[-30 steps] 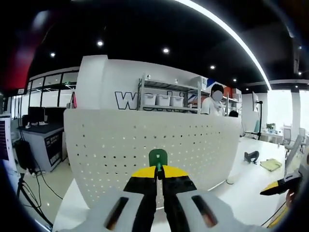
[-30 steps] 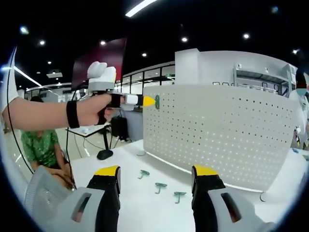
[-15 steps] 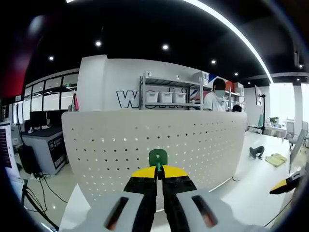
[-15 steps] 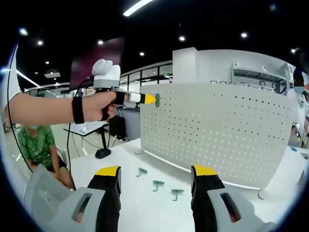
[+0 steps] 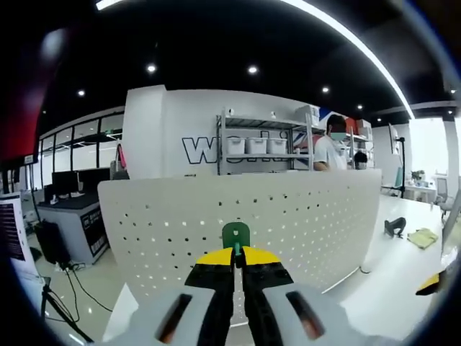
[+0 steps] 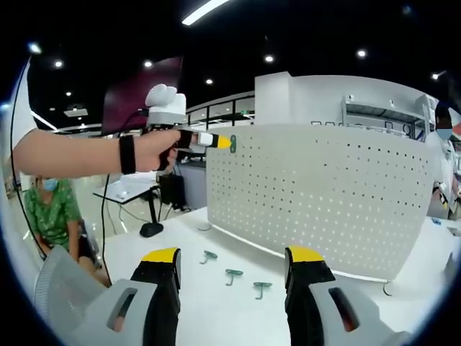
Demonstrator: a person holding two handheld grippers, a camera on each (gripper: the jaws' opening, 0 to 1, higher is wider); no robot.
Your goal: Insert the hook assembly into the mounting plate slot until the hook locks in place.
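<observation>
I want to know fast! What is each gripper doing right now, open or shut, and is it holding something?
Left gripper: shut on the green hook, up by the white pegboard.
Right gripper: open, holding nothing.

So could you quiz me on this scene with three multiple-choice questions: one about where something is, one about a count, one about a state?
1. Where is the green hook that the left tongs hold?
A. Lying on the table
B. Up at the top left corner of the perforated white panel
C. On the shelf at the back

2. How many green hooks lie loose on the table?
A. One
B. Three
C. Five

3. How do the right tongs stand?
A. Open, holding nothing
B. Shut on a hook
C. Shut on the panel's edge

Answers:
1 B: the right gripper view shows the left tongs carrying the held green hook at the corner of the perforated white panel.
2 B: three loose hooks lie on the table before the panel.
3 A: the right tongs stand wide apart with nothing between them.
</observation>
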